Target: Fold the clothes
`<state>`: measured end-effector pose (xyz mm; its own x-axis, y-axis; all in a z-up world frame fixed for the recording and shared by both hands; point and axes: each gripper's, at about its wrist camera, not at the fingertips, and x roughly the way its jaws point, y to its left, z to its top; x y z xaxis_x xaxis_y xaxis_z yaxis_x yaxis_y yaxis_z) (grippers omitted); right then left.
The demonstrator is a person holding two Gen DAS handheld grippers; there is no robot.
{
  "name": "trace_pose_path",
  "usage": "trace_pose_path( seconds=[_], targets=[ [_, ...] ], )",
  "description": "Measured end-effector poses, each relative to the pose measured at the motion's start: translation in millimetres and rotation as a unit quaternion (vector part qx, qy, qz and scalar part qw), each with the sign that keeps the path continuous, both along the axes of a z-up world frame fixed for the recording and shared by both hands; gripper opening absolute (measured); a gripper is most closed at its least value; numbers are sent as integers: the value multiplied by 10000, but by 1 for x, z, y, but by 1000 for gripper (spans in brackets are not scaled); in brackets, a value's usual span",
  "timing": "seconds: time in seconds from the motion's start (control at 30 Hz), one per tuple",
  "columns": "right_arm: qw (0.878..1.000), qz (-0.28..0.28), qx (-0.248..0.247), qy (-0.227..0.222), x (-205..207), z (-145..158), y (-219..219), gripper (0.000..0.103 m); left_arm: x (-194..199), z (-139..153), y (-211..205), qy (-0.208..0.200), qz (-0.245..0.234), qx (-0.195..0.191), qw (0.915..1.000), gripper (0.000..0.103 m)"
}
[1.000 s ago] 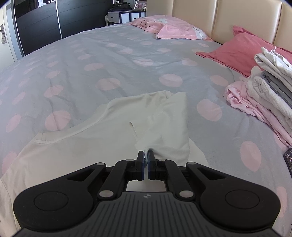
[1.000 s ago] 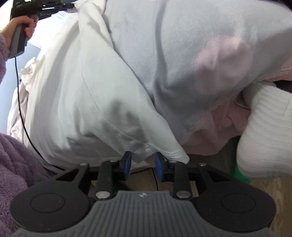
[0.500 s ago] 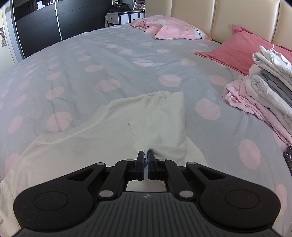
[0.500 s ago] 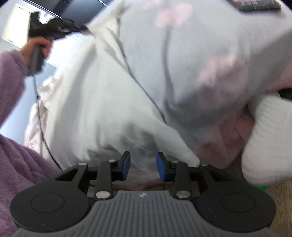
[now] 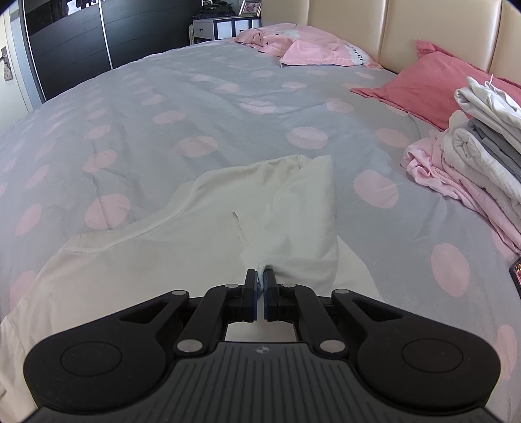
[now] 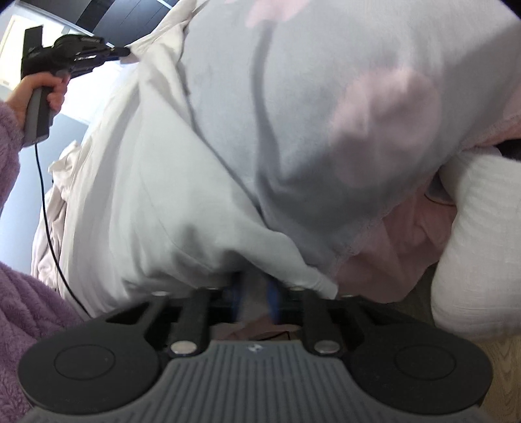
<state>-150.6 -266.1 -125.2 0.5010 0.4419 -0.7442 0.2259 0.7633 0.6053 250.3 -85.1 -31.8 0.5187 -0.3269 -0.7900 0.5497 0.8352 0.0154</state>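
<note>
the left claw (image 5: 260, 276) is pinched tight on a fold of the cream shirt (image 5: 182, 257), its blue pads squeezed together with a little nub of cloth between them. the shirt lies spread on the bed (image 5: 195, 107), on a grey cover with pink spots, near the bed's near edge, and one part of it is folded over into a raised flap just ahead of the claw. toward the bed's right edge sits a stack of folded clothes (image 5: 478, 162), white, grey and pink, with a deep pink pillow (image 5: 423, 81) behind it against the padded headboard (image 5: 407, 29). in the right wrist view the right claw (image 6: 254, 289) is blurred; its jaws have just been closing, with the shirt's (image 6: 156, 195) hem where it hangs over the bed's edge lying between them, and whether they now press on it cannot be told. a hand (image 6: 39, 94) in a fuzzy purple sleeve (image 6: 9, 127) holds the other gripper at the upper left.
</note>
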Motion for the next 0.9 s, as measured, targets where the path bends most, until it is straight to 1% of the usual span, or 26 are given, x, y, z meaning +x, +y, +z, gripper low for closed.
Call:
trace_pose_path(
  seconds=[0.1, 0.17, 0.2, 0.23, 0.27, 0.33, 0.4, 0.43, 0.5, 0.57, 0.63, 0.7, 0.77, 0.83, 0.9],
  targets=[
    [9993, 269, -191, 185, 11, 11, -14, 0, 0, 1, 1, -8, 22, -21, 10000, 1],
    [9978, 463, -370, 302, 8, 23, -9, 0, -1, 0, 1, -14, 28, -20, 10000, 1],
    [9963, 551, -602, 283, 7, 32, -6, 0, -1, 0, 1, -15, 29, -15, 10000, 1],
    [9943, 638, -853, 85, 7, 42, -2, 0, -1, 0, 1, -15, 23, -11, 10000, 1],
    [9911, 723, -1105, -136, 6, 53, 3, 2, -2, 0, 1, -15, 16, -6, 10000, 1],
    [9819, 914, -1557, -575, 4, 73, 16, 9, -2, 0, 0, -20, 0, 2, 10000, 1],
    [9718, 1113, -1839, -971, 5, 86, 29, 23, -2, 1, 0, -23, -8, -15, 10000, 1],
    [9659, 1206, -1996, -1129, 5, 90, 36, 35, -3, 1, 0, -23, -7, -24, 10000, 1],
    [9546, 1370, -2271, -1354, 13, 94, 47, 33, -3, 2, 1, -18, -9, -30, 10000, 1],
    [9502, 1415, -2415, -1368, 20, 94, 52, 32, -3, 2, 1, -10, -18, -27, 10000, 1],
    [9486, 1435, -2482, -1340, 15, 88, 50, 29, -2, 2, 2, 0, -18, -36, 10000, 1],
    [9467, 1503, -2527, -1320, 26, 78, 55, 21, -1, 1, 3, 9, -13, -38, 10000, 1],
    [9397, 1618, -2687, -1364, 28, 77, 60, 10, 0, 1, 4, 29, 15, -56, 10000, 1],
    [9319, 1743, -2854, -1405, 24, 77, 62, 6, 1, 1, 6, 43, 51, -97, 9999, 1],
    [9344, 1715, -2799, -1384, 20, 80, 55, 3, 2, 1, 7, 51, 94, -150, 9998, 1]
  ],
)
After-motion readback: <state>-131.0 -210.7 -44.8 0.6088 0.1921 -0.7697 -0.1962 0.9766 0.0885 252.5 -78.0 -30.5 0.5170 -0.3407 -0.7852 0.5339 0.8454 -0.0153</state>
